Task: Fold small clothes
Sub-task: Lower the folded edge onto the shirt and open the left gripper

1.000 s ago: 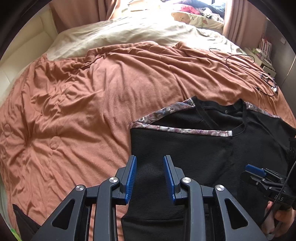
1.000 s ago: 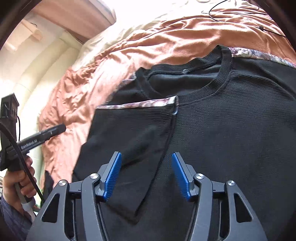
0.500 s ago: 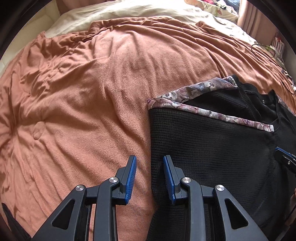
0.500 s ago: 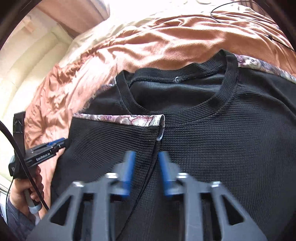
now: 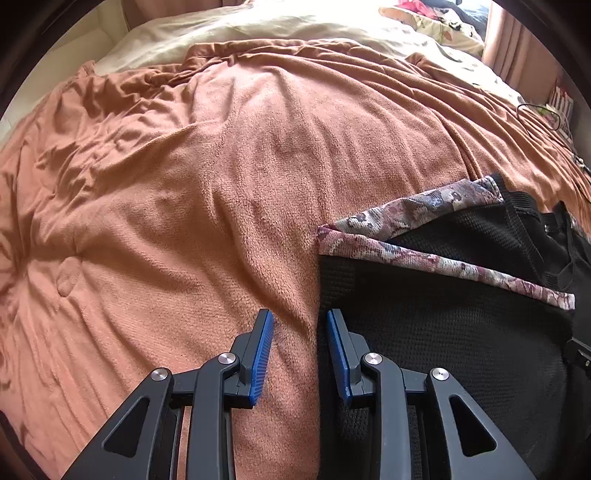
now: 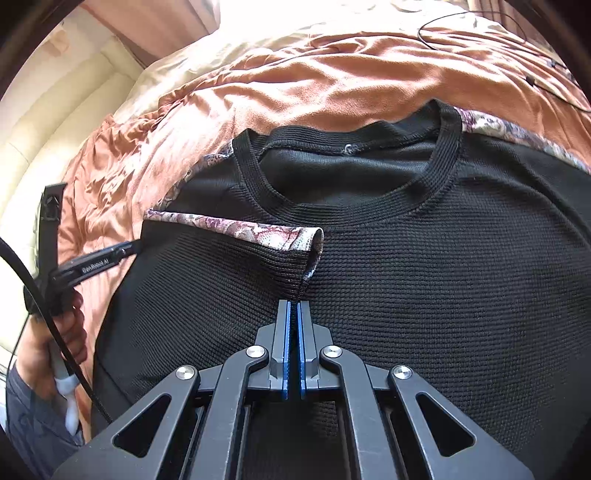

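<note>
A black knit top (image 6: pixel 443 277) with floral trim (image 6: pixel 236 225) lies flat on an orange-brown blanket (image 5: pixel 184 184), its left sleeve folded inward over the chest. My right gripper (image 6: pixel 293 301) is shut on the inner edge of that folded sleeve, and the fabric puckers up into the jaws. Low over the top's left edge (image 5: pixel 321 295), my left gripper (image 5: pixel 299 315) is open. One of its fingers is over the blanket and the other over the black fabric, neither pressing. The right wrist view also shows the left gripper (image 6: pixel 125 249), held by a hand (image 6: pixel 62 332).
The blanket spreads wrinkled to the left and far side. A cream sheet (image 5: pixel 258 26) lies beyond it. A thin black cable (image 6: pixel 480 29) runs over the bed's far right. A padded cream wall (image 6: pixel 55 129) borders the left.
My right gripper's jaws have closed from wide apart onto the folded sleeve's edge. My left gripper has sunk and shifted left, from over the black fabric to its left edge.
</note>
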The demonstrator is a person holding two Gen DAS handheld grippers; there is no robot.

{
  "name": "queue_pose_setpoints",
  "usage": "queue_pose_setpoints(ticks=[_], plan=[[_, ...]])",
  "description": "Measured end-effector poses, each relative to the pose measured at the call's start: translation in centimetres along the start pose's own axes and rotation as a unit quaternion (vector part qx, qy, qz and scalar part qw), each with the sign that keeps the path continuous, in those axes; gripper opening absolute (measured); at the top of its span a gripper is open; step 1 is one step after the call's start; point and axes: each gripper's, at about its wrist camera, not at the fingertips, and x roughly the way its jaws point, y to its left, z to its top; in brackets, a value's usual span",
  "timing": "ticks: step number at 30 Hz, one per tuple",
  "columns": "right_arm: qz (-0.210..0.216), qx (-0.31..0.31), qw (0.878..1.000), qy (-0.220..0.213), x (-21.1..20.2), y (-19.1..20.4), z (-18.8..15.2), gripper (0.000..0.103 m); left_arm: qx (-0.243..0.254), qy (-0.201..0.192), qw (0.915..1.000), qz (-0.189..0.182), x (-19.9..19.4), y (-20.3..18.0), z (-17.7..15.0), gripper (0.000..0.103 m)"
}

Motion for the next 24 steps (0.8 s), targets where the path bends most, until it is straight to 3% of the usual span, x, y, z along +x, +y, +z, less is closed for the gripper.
queue_pose_setpoints(ticks=[5,12,14,16,17,18,19,20,22,24], plan=[[0.003,0.008,1.000,0.000,0.4,-0.7,-0.2,0.000,-0.001,-0.020,0.9998,0.006,-0.8,0.1,0.5,0.033],[-0.012,-0.003,1.000,-0.015,0.2,-0.2,-0.7,0.000,-0.012,-0.011,0.9999,0.003,0.5,0.0,1.0,0.033],[-0.020,-0.014,1.000,-0.018,0.0,0.0,-0.6,0.000,-0.010,-0.012,0.9998,0.011,0.8,-0.2,1.1,0.036],[-0.022,-0.022,0.999,-0.015,0.0,0.2,-0.8,0.001,-0.009,-0.016,0.9994,0.030,1.0,-0.2,1.4,0.047],[-0.021,-0.024,0.999,-0.014,-0.1,0.2,-0.8,0.002,-0.013,-0.017,0.9992,0.035,1.0,-0.1,1.5,0.048],[-0.020,-0.023,0.999,-0.016,-0.3,0.1,-0.9,0.004,-0.016,-0.017,0.9992,0.034,0.9,0.1,1.4,0.048],[-0.019,-0.020,0.999,-0.018,-0.5,-0.1,-1.0,0.013,-0.018,-0.016,0.9992,0.033,0.8,0.3,1.4,0.048],[-0.017,-0.016,1.000,-0.020,-0.8,-0.2,-1.1,0.027,-0.017,-0.015,0.9991,0.035,0.6,0.5,1.2,0.048],[-0.007,-0.014,1.000,-0.022,-1.4,-0.1,-1.4,0.045,-0.014,-0.015,0.9991,0.038,-0.1,0.9,0.6,0.048],[-0.015,-0.023,0.999,-0.021,-2.0,0.4,-1.7,0.048,-0.018,-0.014,0.9993,0.031,-1.0,1.5,-0.4,0.048]])
